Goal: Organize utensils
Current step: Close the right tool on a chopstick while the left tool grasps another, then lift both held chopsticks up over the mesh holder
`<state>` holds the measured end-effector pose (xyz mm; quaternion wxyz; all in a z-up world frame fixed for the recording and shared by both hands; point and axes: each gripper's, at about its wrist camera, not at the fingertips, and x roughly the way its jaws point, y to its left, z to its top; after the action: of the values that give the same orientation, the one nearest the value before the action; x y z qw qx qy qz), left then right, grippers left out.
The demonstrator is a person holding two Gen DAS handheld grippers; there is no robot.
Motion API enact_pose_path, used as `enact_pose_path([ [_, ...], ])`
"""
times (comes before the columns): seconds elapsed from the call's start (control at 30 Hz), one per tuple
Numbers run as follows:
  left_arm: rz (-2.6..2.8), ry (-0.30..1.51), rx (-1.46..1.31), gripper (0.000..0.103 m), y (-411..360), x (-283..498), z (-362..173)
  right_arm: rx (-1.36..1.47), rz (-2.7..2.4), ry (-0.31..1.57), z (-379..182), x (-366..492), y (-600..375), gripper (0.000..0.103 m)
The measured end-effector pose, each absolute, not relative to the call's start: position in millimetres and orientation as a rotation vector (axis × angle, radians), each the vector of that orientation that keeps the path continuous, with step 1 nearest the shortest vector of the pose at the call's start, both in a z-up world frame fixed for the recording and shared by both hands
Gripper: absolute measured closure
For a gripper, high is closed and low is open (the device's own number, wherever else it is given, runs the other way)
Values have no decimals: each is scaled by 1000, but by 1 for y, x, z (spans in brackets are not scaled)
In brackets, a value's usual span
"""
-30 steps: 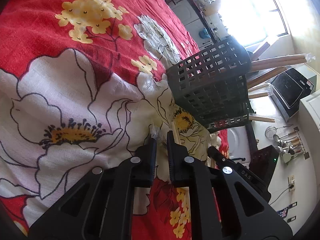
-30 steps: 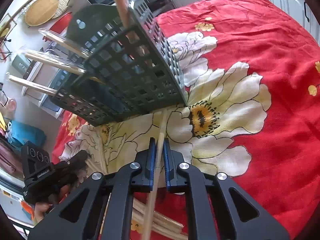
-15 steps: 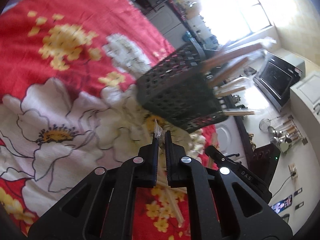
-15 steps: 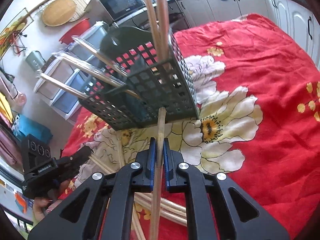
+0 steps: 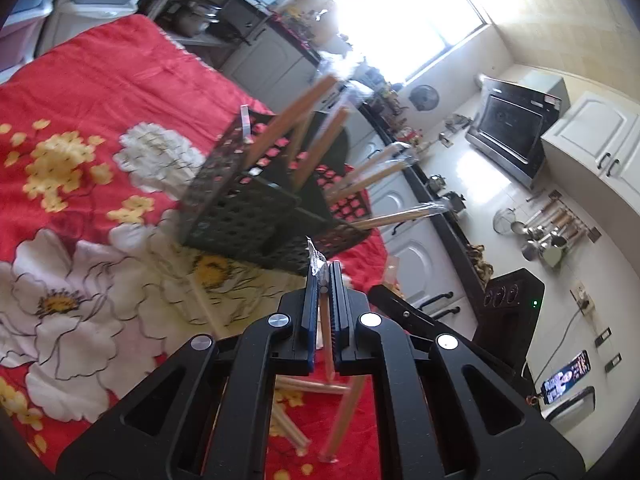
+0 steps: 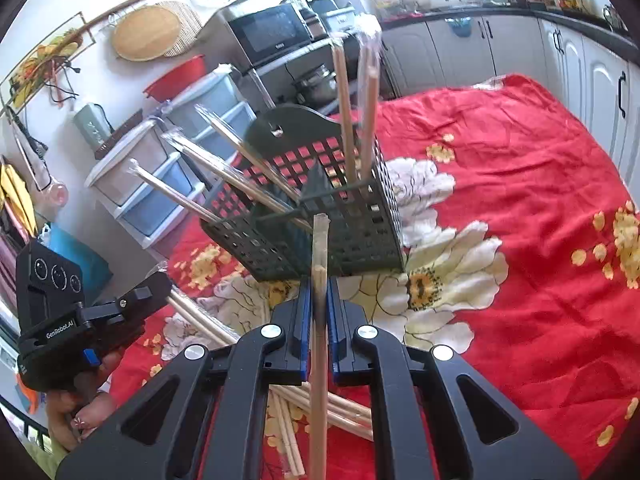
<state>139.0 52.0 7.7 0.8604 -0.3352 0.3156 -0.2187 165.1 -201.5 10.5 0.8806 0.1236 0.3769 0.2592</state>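
The black utensil basket (image 6: 320, 216) stands on the tabletop, which is covered by a red cloth with flowers (image 6: 520, 184), and it is the landmark here. Several wrapped wooden chopsticks (image 6: 352, 120) stand or lean inside the basket, some pointing out to its left side in the right wrist view. The right gripper (image 6: 319, 308) is just in front of the basket, and its fingers are clenched on one wooden chopstick (image 6: 319, 360), whose upper end reaches up before the basket wall. The left gripper (image 5: 323, 300) is also in front of the basket, a little to its side; its fingers are pressed together on a chopstick in clear wrapper (image 5: 326, 332), and the wrapper tip sticks out above them. More loose chopsticks (image 6: 344, 412) lie on the cloth nearer than the basket, below the grippers
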Motion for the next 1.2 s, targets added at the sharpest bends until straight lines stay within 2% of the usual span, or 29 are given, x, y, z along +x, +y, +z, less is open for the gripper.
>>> enact_pose_path([
  [0.47,-563,581,-645,100,17,145,48,213,552,593,57,138,-209,96],
  [1.2,-576,460,-579,100,13,159,107,212,552,408,112,137,-209,96],
])
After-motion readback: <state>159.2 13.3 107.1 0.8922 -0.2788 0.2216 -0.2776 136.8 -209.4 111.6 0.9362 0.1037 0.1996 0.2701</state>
